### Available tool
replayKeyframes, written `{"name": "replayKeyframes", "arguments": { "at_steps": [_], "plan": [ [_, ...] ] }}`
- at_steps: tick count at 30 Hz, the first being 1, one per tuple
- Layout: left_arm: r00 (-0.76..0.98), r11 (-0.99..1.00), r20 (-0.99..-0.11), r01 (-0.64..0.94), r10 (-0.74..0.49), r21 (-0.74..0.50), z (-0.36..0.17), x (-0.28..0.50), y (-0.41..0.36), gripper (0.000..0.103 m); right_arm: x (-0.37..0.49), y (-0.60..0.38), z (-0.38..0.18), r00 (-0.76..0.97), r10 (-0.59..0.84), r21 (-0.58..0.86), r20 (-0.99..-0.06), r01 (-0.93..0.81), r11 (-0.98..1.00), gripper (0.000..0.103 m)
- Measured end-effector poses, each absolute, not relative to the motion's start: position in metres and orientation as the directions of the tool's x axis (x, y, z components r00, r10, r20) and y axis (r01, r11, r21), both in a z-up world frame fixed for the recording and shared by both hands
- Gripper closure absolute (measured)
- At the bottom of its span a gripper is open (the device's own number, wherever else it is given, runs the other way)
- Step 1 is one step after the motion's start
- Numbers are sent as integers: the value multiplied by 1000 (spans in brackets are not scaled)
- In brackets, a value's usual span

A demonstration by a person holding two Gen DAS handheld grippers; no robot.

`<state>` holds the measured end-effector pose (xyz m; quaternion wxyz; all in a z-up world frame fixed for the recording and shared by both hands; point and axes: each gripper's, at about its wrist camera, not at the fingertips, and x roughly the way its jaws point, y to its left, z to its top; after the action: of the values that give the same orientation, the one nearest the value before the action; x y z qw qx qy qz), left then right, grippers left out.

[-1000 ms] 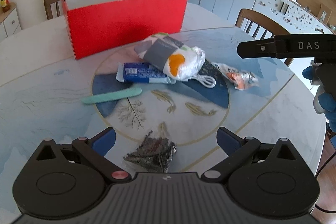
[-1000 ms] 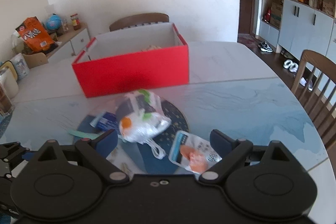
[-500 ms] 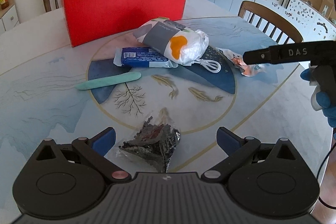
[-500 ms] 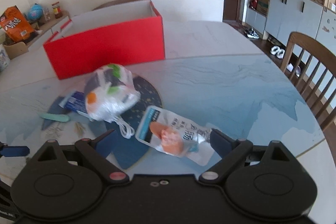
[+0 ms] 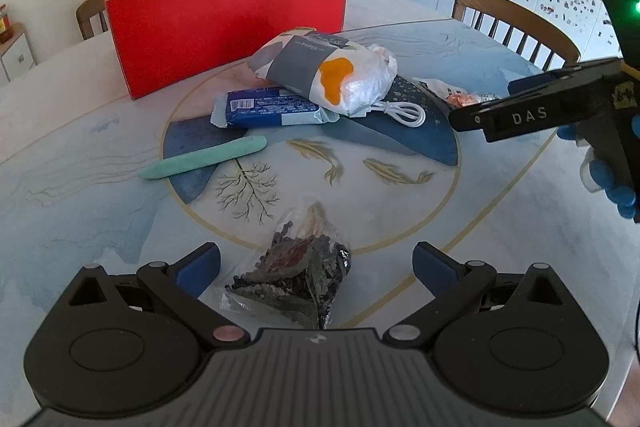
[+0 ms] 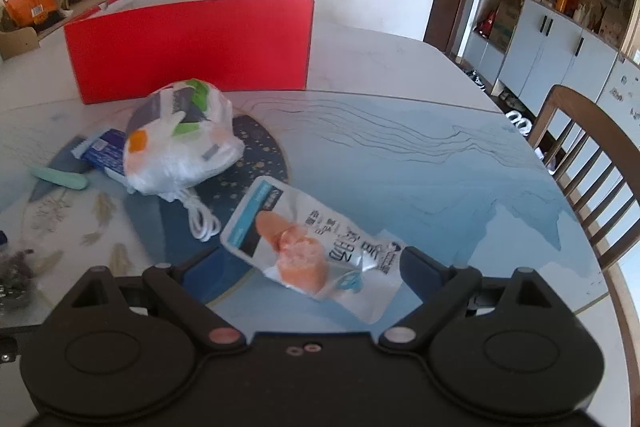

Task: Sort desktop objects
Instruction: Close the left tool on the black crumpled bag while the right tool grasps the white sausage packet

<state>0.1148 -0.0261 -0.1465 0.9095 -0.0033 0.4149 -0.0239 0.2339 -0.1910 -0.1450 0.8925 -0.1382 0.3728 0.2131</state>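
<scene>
My left gripper (image 5: pixel 316 269) is open, its blue pads on either side of a clear bag of dark bits (image 5: pixel 298 277) lying on the table. My right gripper (image 6: pixel 310 269) is open too, straddling a silver snack pouch (image 6: pixel 304 247) with an orange picture. Farther off lie a white paper-tissue pack (image 5: pixel 324 71), a blue wipes pack (image 5: pixel 268 107), a white cable (image 5: pixel 402 111) and a mint-green stick (image 5: pixel 204 163). A red box (image 5: pixel 228 23) stands open-topped at the back. The right gripper (image 5: pixel 532 115) shows in the left wrist view, over the pouch.
The round table (image 5: pixel 500 203) has a painted blue pattern. Wooden chairs (image 6: pixel 588 163) stand at its right and far sides. Cabinets (image 6: pixel 560 43) line the right wall. A gloved hand (image 5: pixel 612 183) holds the right gripper.
Both grippers have come down and forward: the left one closer around the dark bag, the right one closer around the snack pouch. The jaws stay open.
</scene>
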Motion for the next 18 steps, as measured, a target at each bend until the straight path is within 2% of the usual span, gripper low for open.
{"name": "replayKeyframes", "arguments": {
  "at_steps": [10,15,18],
  "plan": [
    [676,999,-737,46,-31,0,-150,113,-26,2,244,-188,-157,620,273,-83,-736,-483,872,8],
    [690,999,-723,41,-29,-1,-148,109,-24,11,246,-192,-157,604,292,-44,-741,-479,877,8],
    [693,999,-720,39,-32,-7,-147,109,-23,12,245,-192,-158,606,296,-45,-738,-481,875,8]
  ]
}}
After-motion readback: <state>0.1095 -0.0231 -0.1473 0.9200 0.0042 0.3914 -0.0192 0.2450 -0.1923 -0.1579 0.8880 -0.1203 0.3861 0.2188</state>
